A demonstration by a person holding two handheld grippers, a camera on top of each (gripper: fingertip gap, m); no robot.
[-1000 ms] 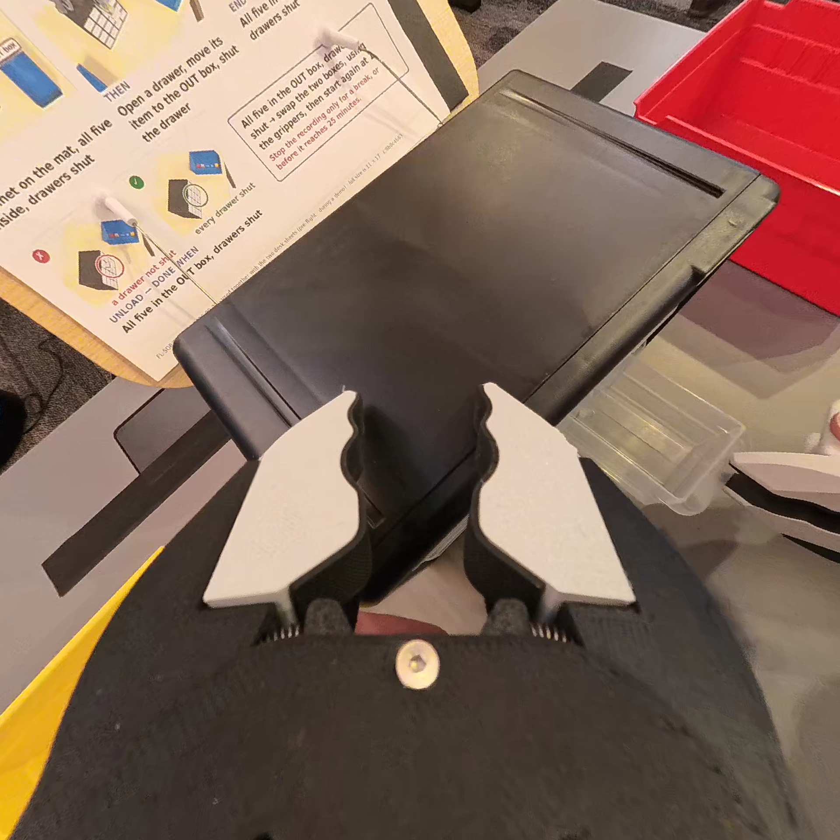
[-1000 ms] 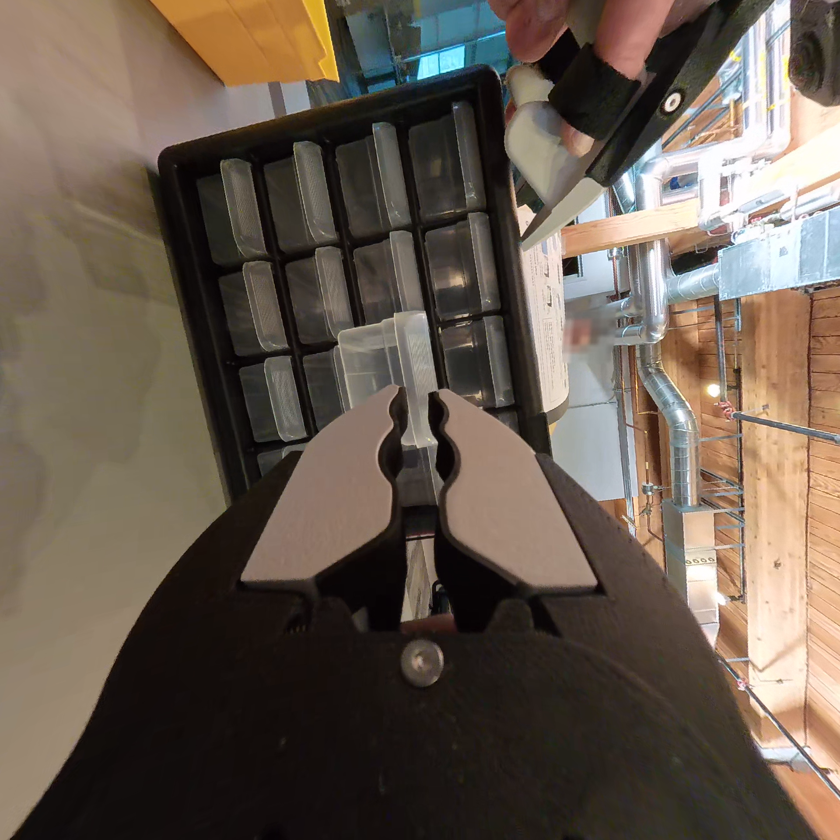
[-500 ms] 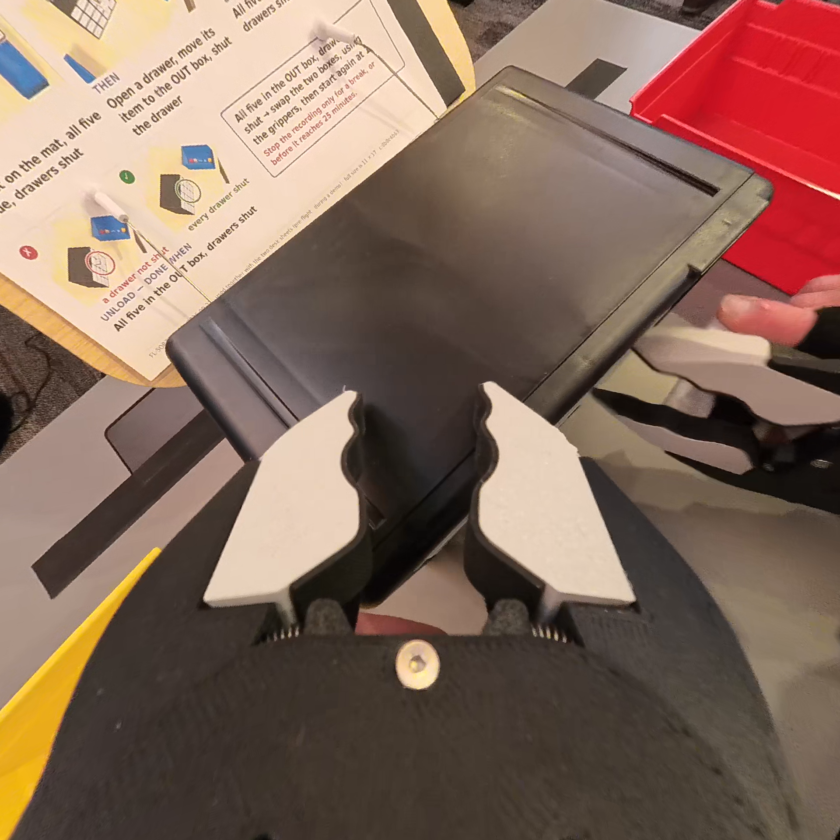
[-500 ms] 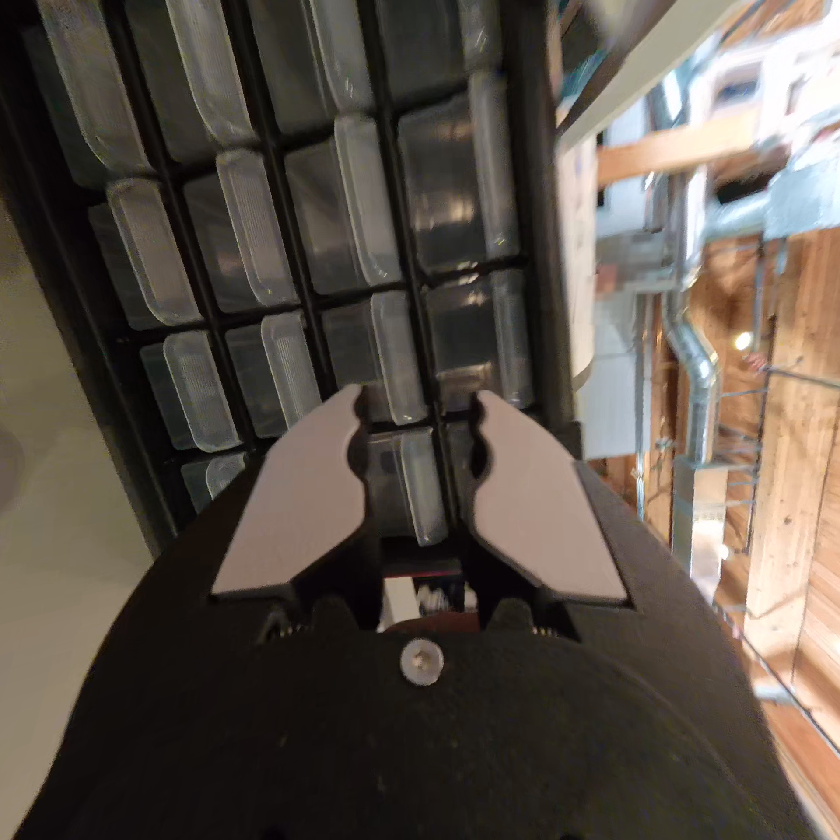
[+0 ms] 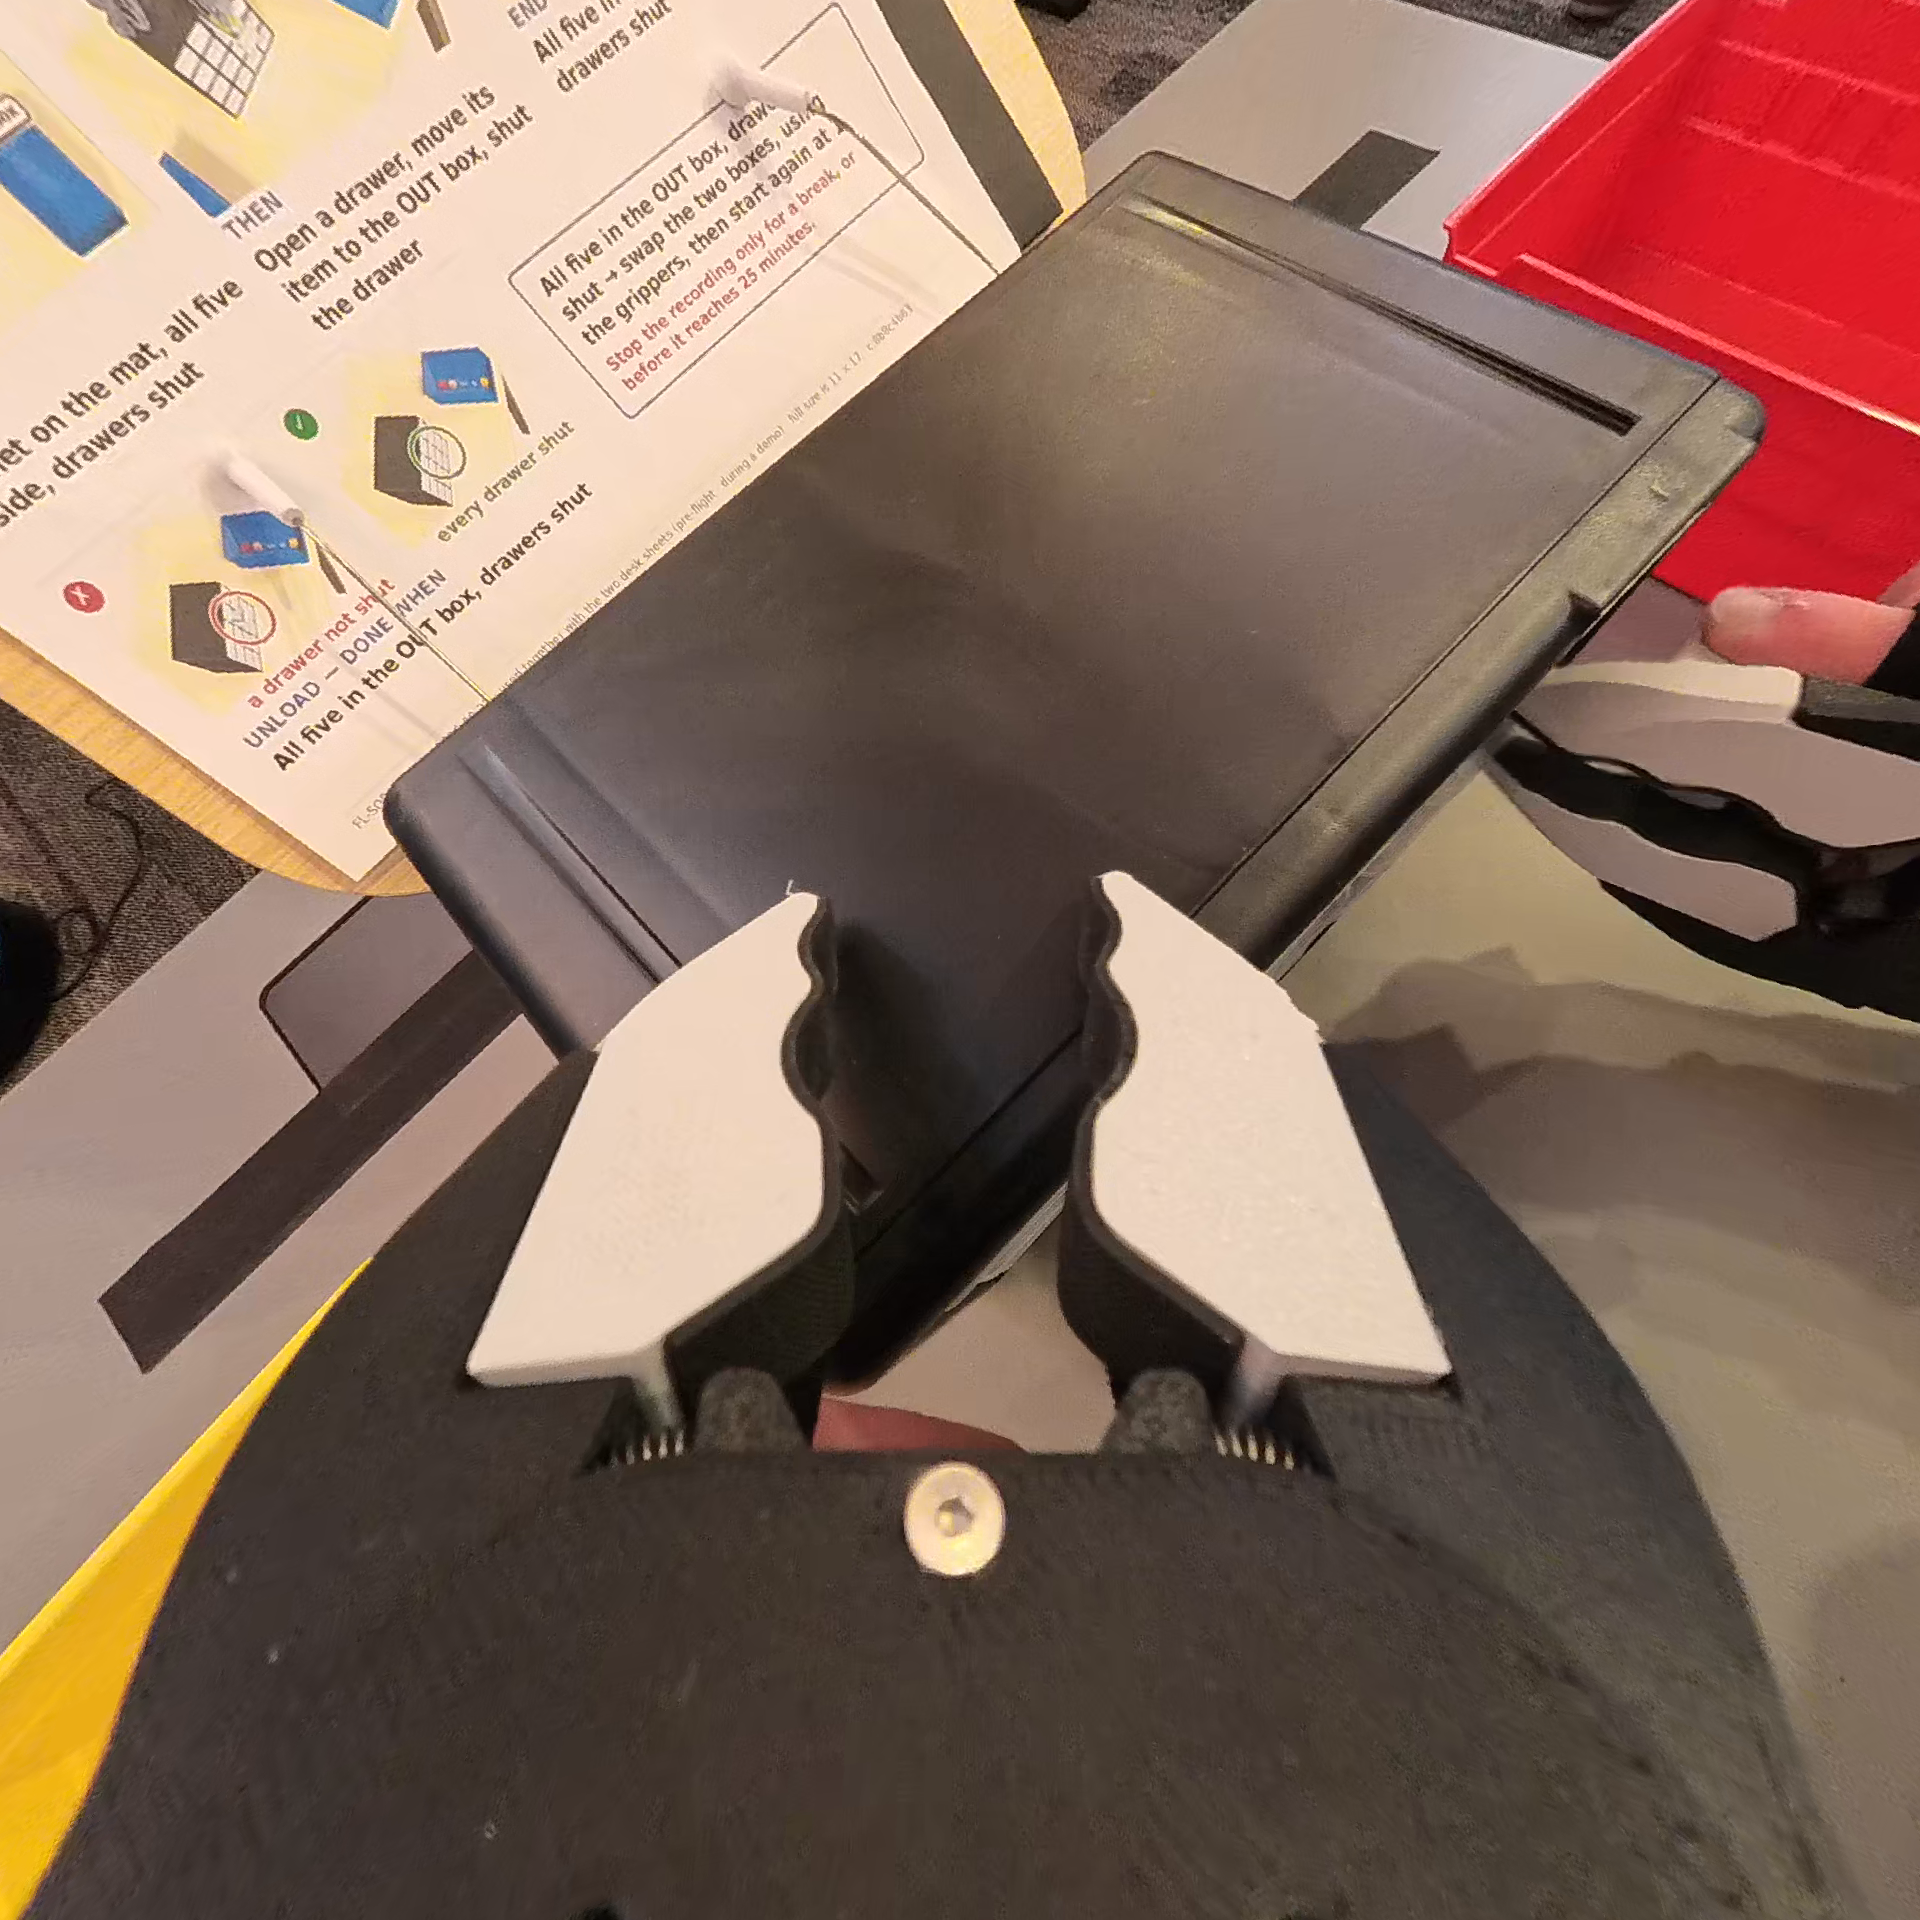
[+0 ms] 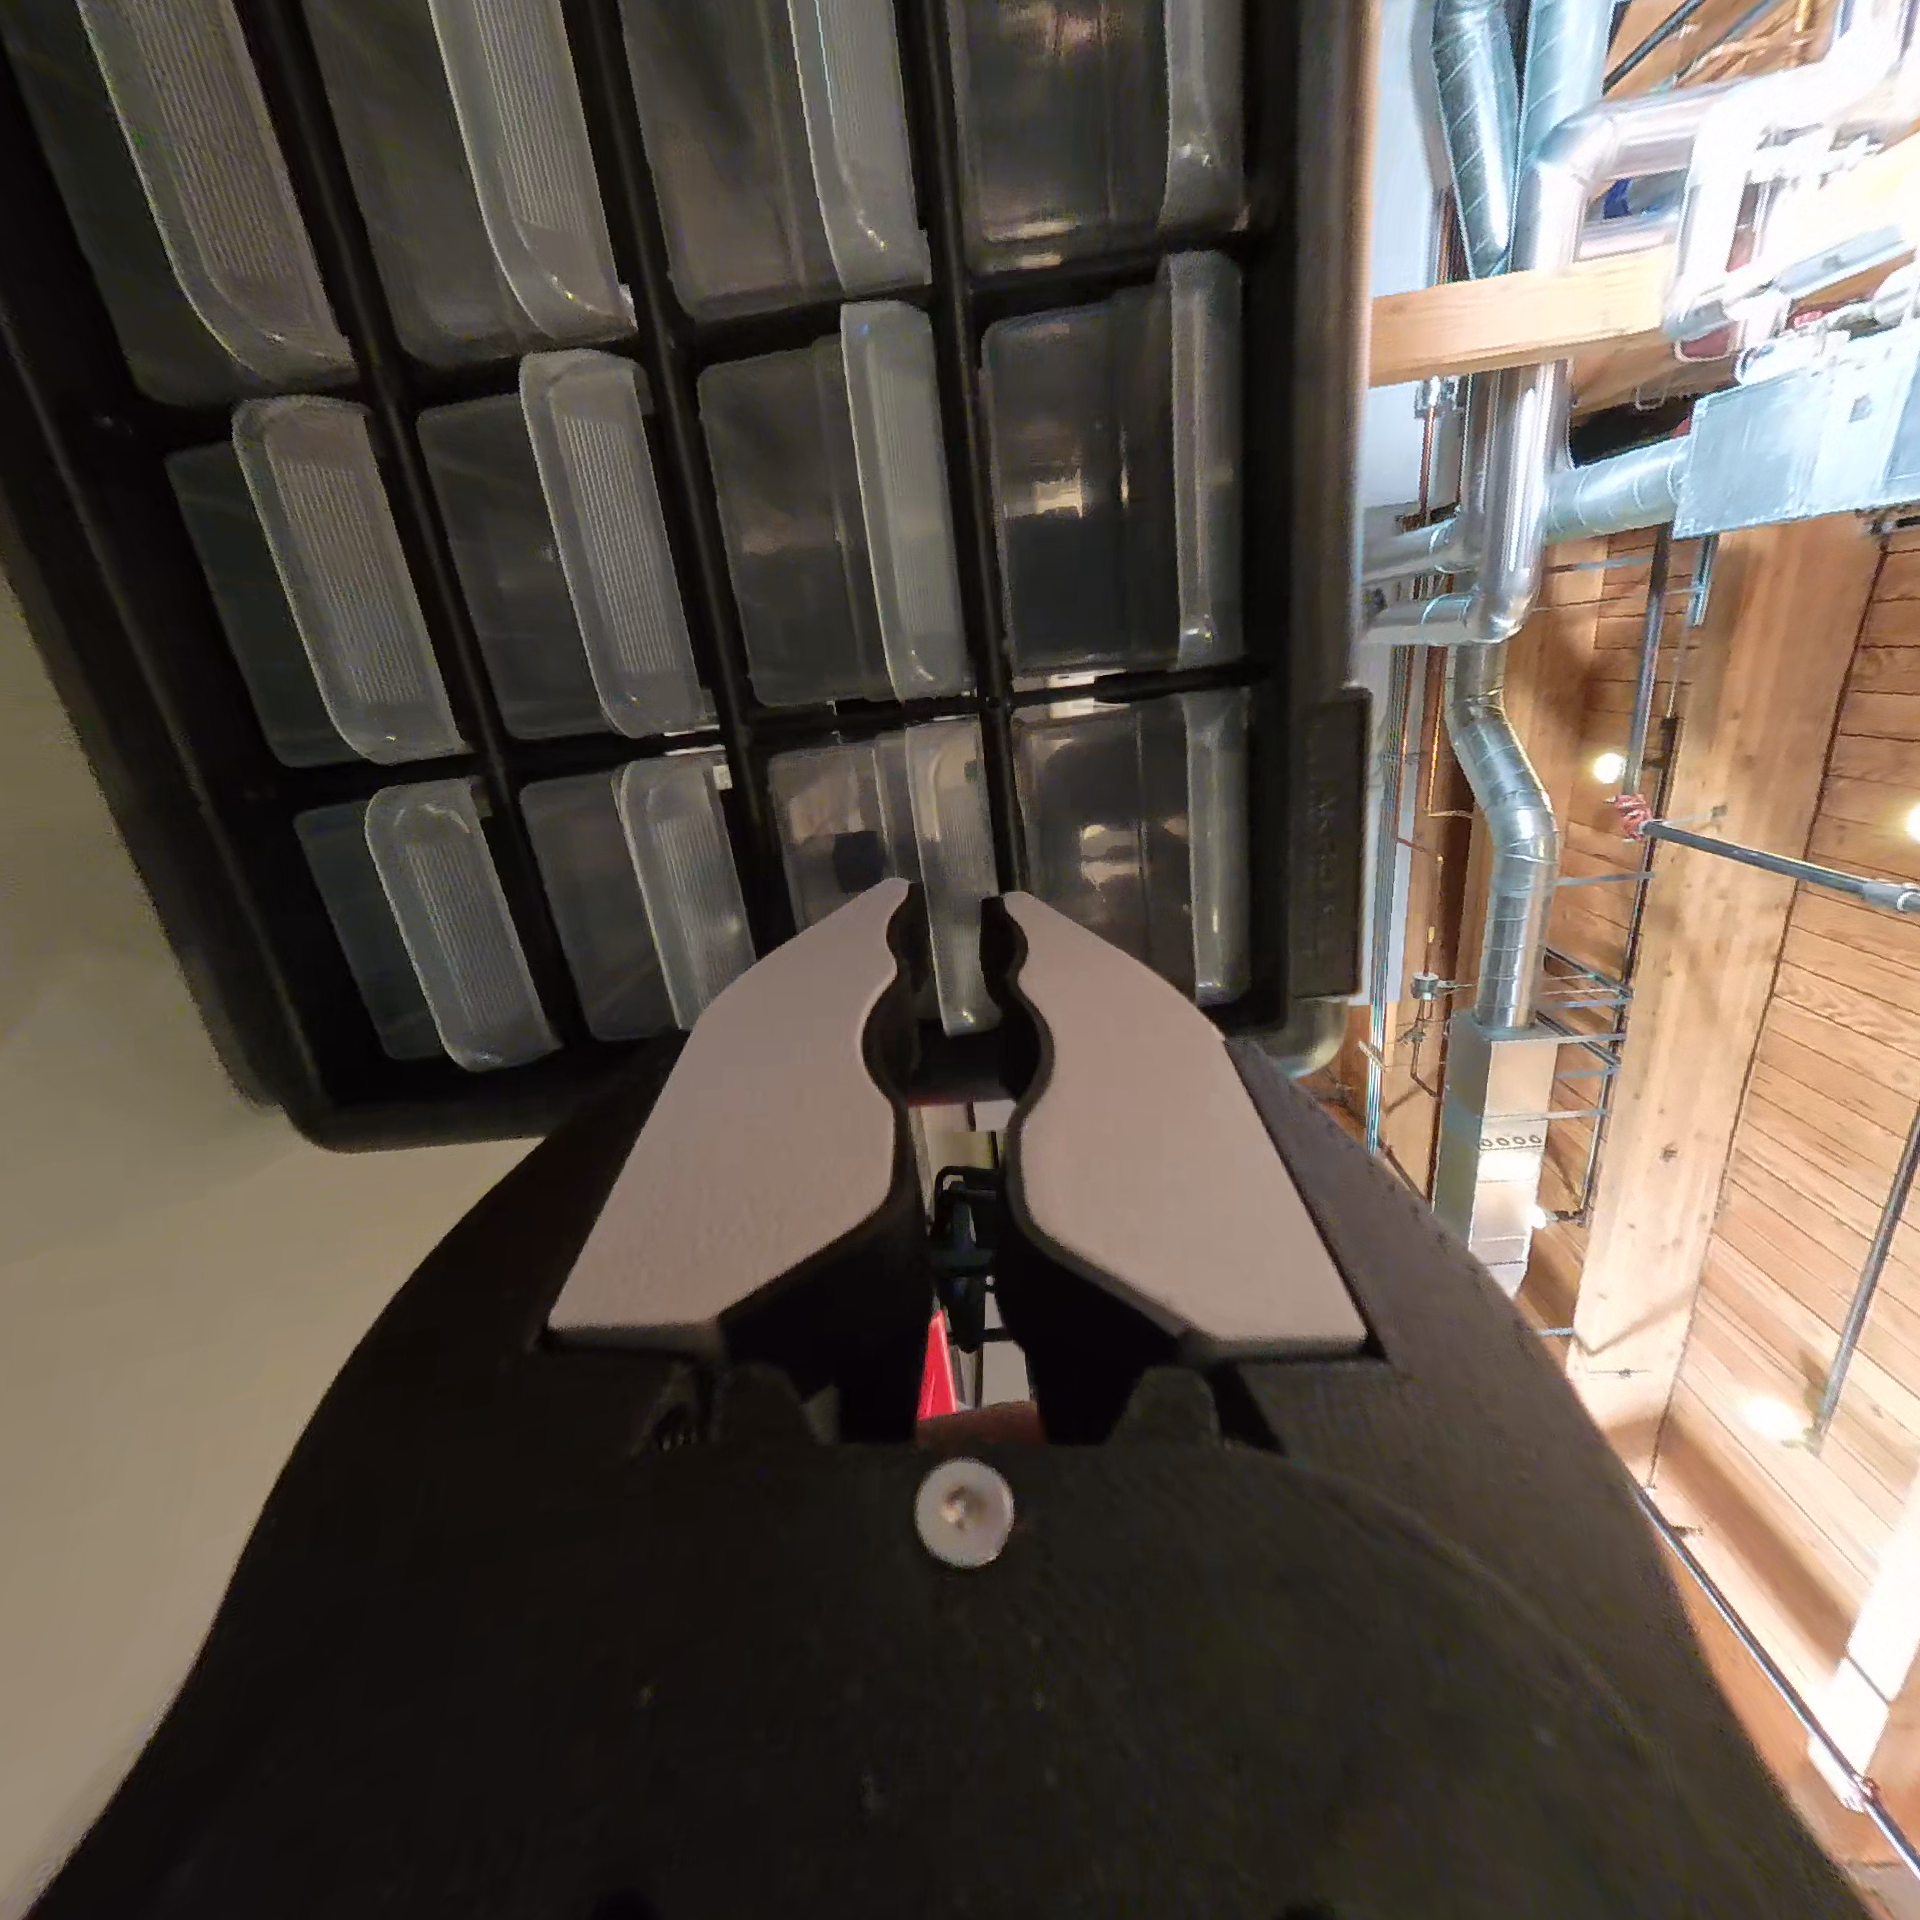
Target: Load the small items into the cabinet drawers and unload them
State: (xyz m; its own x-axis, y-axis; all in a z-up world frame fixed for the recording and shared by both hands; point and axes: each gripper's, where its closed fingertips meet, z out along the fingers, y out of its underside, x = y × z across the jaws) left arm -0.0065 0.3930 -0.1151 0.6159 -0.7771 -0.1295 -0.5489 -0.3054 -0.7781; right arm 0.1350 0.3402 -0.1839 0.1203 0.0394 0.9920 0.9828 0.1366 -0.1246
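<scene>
Right claw (image 6: 951, 925) newly narrowed around clear drawer handle (image 6: 954, 914), cabinet (image 6: 1320, 852) front.

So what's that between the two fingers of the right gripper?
The right wrist view shows the clear handle of one cabinet drawer, standing between the right gripper fingertips, which are nearly closed around it.

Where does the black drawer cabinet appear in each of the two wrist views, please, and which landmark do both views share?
Left wrist view: the black cabinet fills the centre, its plain top face toward the camera, reaching from the left gripper to the red bin.
Right wrist view: the black cabinet fills the upper left, its clear drawers facing the camera.
Shared landmark: the right gripper, at the cabinet's front, is also visible at the right edge of the left view.
</scene>
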